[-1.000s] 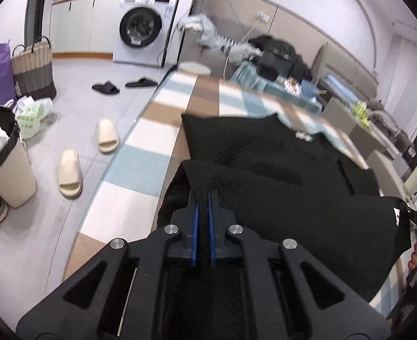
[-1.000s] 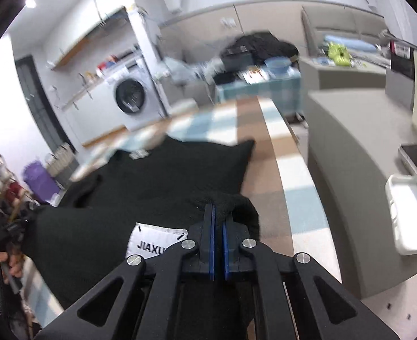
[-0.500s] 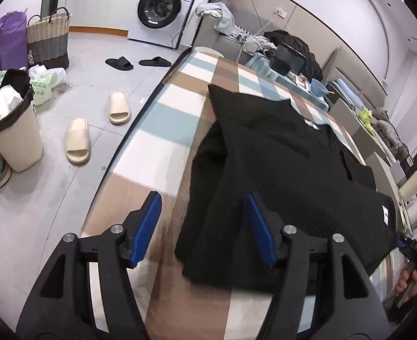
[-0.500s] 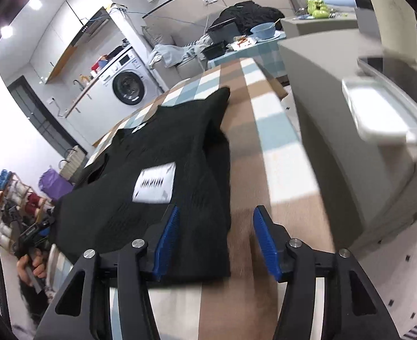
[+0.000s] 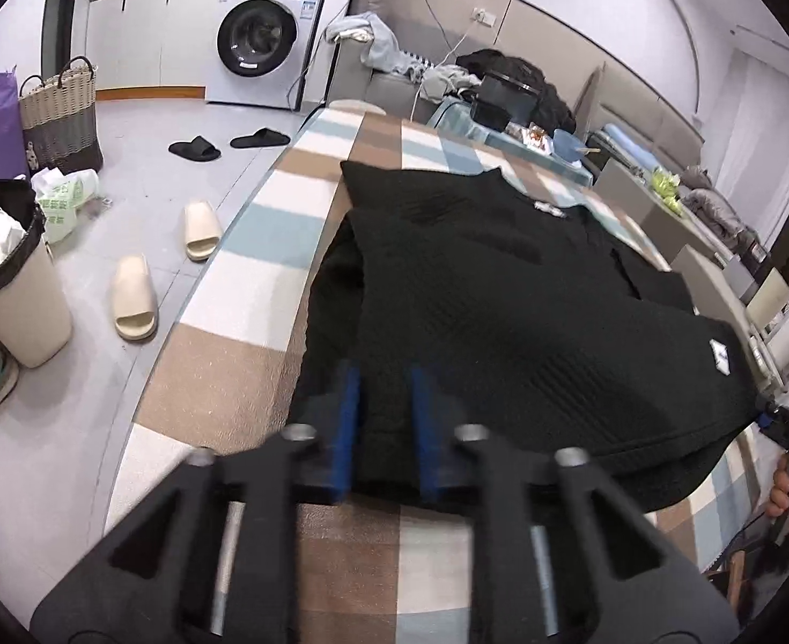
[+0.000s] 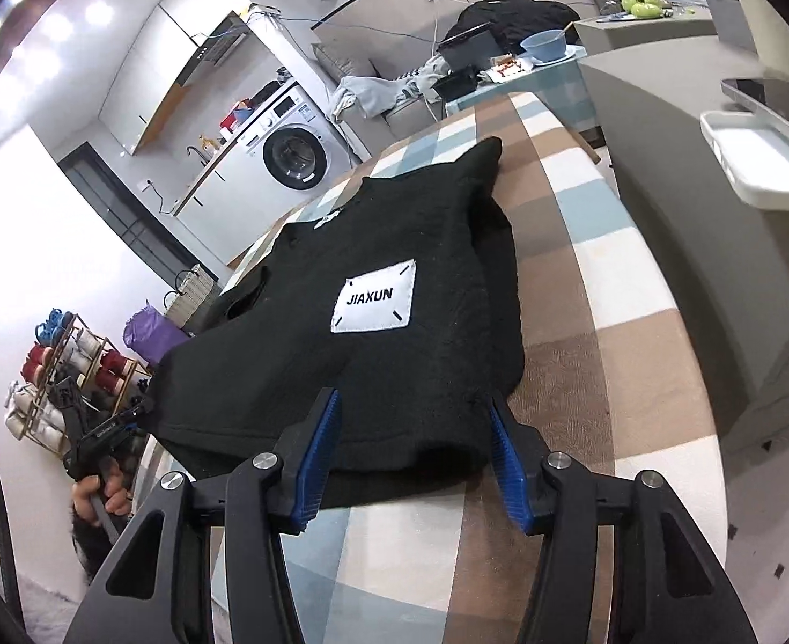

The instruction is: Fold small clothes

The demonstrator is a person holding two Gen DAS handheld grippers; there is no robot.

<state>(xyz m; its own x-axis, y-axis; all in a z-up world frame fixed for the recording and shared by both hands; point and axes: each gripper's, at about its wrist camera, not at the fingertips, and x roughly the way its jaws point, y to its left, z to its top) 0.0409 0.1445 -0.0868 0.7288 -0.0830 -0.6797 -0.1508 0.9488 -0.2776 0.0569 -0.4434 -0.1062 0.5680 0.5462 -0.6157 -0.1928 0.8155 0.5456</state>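
A black knit garment lies folded over on the checked table, a white JIAXUN label facing up. My left gripper is at the garment's near left edge. Its blurred blue pads are closing with the cloth edge between them, and the edge does not look pinched. My right gripper stands open at the near right corner of the garment, whose hem lies between the spread pads without being pressed. Each view catches the other gripper at its margin, held in a hand.
On the floor to the left are a lined bin, beige slippers and a woven basket. A grey counter with a white tray runs along the table's right side. A washing machine and a cluttered sofa stand beyond.
Both grippers let go of the lifted cloth and opened; the garment now lies folded on the table. The left jaws have narrowed again around the near edge. The right stayed wide.
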